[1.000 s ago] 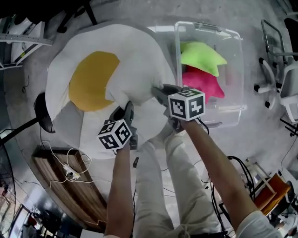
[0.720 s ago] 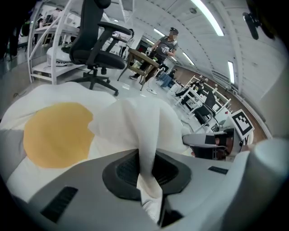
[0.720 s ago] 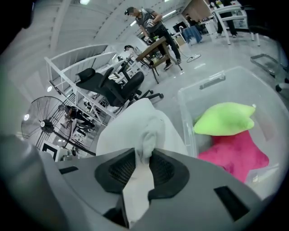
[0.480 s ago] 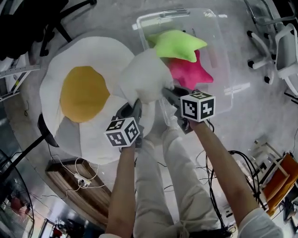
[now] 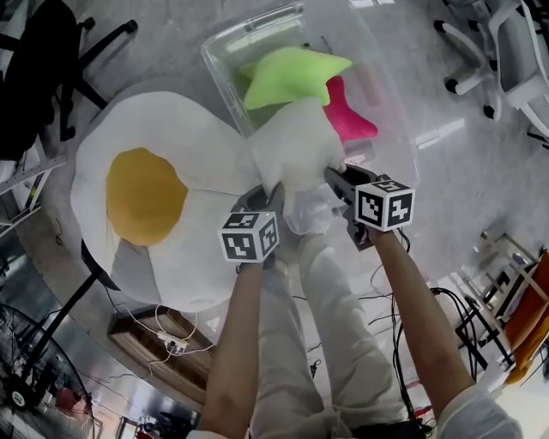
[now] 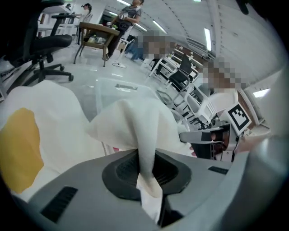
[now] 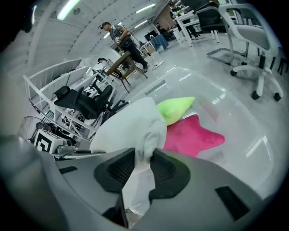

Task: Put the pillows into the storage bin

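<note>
While left gripper and right gripper each pinch egg pillow edge, bin lies just ahead; right gripper nearer.

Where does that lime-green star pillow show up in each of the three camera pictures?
Head view: top centre, green star pillow inside the clear bin.
Left gripper view: not in it.
Right gripper view: centre, beside the pink star pillow.
Shared landmark: the clear bin.

Black office chair stands upper left on the grey floor. White chairs stand upper right. A wooden board at lower left carries a white power strip. In the background a person stands by a wooden table.
</note>
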A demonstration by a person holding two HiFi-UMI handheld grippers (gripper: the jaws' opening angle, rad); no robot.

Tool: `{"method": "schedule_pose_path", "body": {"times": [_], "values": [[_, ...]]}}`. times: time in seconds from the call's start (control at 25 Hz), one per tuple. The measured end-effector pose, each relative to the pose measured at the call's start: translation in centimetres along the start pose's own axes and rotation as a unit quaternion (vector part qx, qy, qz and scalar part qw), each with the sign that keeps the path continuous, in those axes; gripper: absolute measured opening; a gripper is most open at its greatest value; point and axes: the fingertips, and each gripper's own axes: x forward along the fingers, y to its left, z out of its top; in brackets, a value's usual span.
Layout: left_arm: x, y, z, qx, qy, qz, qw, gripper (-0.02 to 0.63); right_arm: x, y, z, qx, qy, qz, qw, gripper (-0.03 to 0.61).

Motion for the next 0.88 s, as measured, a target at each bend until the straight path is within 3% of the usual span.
{"method": "schedule_pose_path", "body": {"times": [0.32, 0.36, 0.44, 0.48, 0.6, 0.76, 0.88], "values": [[3.1, -2.0, -0.3, 0.028, 0.038, -0.013, 0.9988, 0.076, -1.4, -3.6, -0.6, 0.020, -0.011, -0.038, 0.999, 0.127], [3.3, -1.9, -0.5, 0.018, 0.041, -0.015, 0.9989, 0.113, -1.5, -3.9, -0.5, 0.012, -0.015, -0.047, 0.999, 0.136], [3.6, -1.8, -0.9, -0.008, 0.047, -0.019, 0.9987, 0.324, -2.0, -4.8, -0.7, -0.010, -0.017, -0.071, 0.997, 0.216], [3.6, -1.7, -0.8, -0.015, 0.046, -0.019, 0.9986, 0.340, -2.3, -5.3, -0.8, -0.021, -0.015, -0.084, 0.996, 0.229], [2.7, -0.9, -0.2, -0.006, 0.035, -0.009, 0.9993, 0.318, -3.1, -6.3, -1.5, -0.056, -0.002, -0.117, 0.992, 0.238], [0.5, -0.4, 0.2, -0.007, 0.026, -0.001, 0.9996, 0.321, -4.5, -5.8, -3.0, -0.079, 0.020, -0.132, 0.988, 0.302], [-1.2, -0.6, 1.2, -0.006, 0.011, -0.003, 0.9999, 0.312, -5.6, -4.7, -2.8, -0.088, 0.011, -0.141, 0.986, 0.294]]}}
